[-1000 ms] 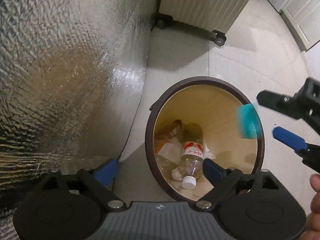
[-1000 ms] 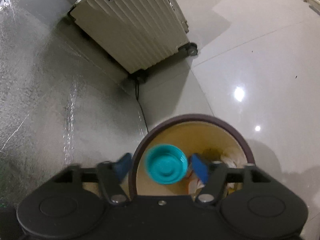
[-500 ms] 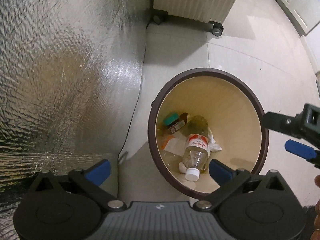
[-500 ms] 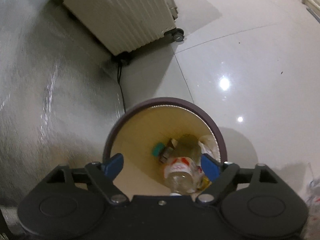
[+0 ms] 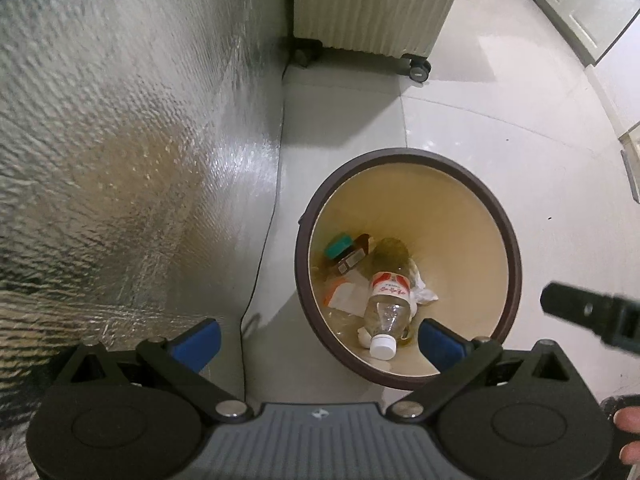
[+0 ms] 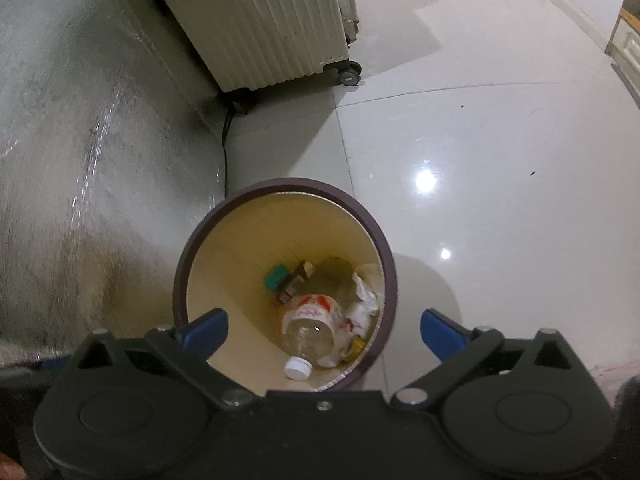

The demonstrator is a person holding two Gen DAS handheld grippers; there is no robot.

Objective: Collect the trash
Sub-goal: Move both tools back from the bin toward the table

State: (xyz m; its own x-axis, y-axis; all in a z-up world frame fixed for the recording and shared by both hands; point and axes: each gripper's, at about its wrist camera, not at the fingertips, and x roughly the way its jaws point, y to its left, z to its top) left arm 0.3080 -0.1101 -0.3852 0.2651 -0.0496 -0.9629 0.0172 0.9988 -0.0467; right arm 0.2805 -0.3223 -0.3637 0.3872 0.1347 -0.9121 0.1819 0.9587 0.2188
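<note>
Both pairs of blue-padded fingers stand spread wide and carry nothing: the right gripper (image 6: 322, 330) hangs above the mouth of the brown-rimmed trash bin (image 6: 384, 256), its left pad (image 6: 206, 330) over the near rim and its right pad (image 6: 440, 332) outside it over the floor, neither touching the bin as far as the right wrist view shows; the left gripper (image 5: 316, 338) is likewise open, its right pad (image 5: 440, 340) over the bin's near edge and its left pad (image 5: 198, 340) over the silver foil mat (image 5: 120, 160). The collected trash lies at the bottom of the bin: a clear plastic bottle (image 6: 312, 324) with a red-and-white label and white cap, a teal cap (image 6: 275, 276), a small brown packet (image 6: 294, 282) and crumpled white paper (image 6: 362, 300). With nothing held, a drop is no concern now; the likelier trouble is a low pad catching the rim on the way out, since the bin looks light and holds little weight, so a nudge could tip it and spill the bottle across the glossy tiles. The two grippers also sit close together, the right one's dark finger showing at the edge of the left wrist view, so a careless swing could knock them together. A cream ribbed suitcase (image 6: 272, 20) stands well behind the bin.
</note>
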